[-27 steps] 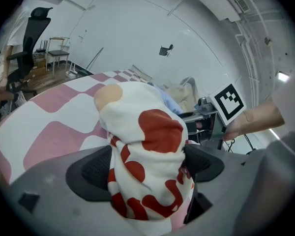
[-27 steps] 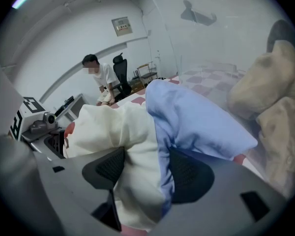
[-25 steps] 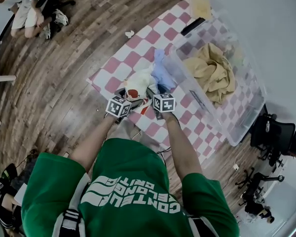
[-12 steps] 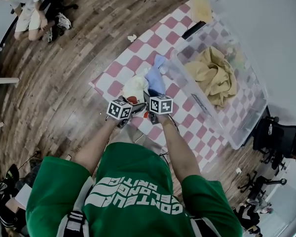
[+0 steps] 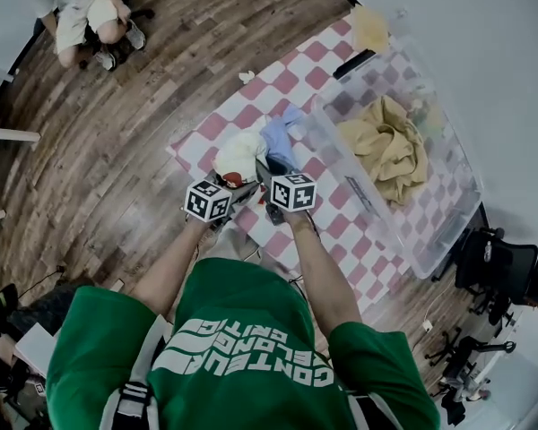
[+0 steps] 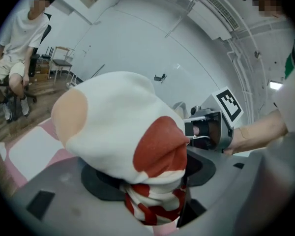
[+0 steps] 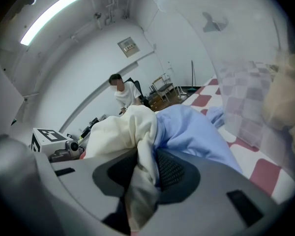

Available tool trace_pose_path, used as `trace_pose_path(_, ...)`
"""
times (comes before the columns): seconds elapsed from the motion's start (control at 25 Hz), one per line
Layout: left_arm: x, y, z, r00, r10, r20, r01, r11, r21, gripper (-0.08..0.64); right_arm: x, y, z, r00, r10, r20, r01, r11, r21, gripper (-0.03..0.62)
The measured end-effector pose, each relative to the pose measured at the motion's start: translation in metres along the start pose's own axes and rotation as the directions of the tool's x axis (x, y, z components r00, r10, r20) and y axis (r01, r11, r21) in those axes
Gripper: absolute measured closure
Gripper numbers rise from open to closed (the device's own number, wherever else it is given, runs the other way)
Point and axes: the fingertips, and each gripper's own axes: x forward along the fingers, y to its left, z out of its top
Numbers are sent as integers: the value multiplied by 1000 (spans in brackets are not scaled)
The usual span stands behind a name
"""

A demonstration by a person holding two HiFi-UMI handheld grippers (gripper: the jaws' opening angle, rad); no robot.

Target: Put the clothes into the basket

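Observation:
A white garment with red and tan patches (image 6: 113,122) bulges out of my left gripper (image 6: 152,200), whose jaws have just been closing and now pinch its striped hem. My right gripper (image 7: 142,181) has also just closed and is shut on a cream cloth fold (image 7: 123,132), with a light blue garment (image 7: 191,132) bunched against it. In the head view both grippers (image 5: 236,186) (image 5: 267,170) hold this bundle (image 5: 238,155) above the checked mat (image 5: 251,106). The clear basket (image 5: 368,195) stands just to the right, with a yellow cloth (image 5: 390,146) inside.
A person sits on the wooden floor at the top left (image 5: 81,7). A small white scrap (image 5: 247,76) lies by the mat's edge. Another yellow cloth (image 5: 369,27) and a black bar (image 5: 354,63) lie at the mat's far corner. Office chairs (image 5: 498,267) stand beyond the basket.
The clothes that lay spread on the mat are now gathered into a bunch. Both grippers have risen a little, with that bunch in them.

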Motion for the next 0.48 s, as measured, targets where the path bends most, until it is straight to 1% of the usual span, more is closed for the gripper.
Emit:
trace_pose_path(0.12,-12,-8,25,998,14,59,-17,999,46,255,-10,16,26,998,28,53,-26,999,-41,483)
trace_pose_path(0.28,-28,-19,56,992,29,125,-42,994,104,267,-25,38,58,992,52,115,-39,992,-117,485)
trace_pose_path(0.48,-49,-41,98,974,34,226,-78,979,186,273,-50,67,101,975,96,201,-55,978,-200,485)
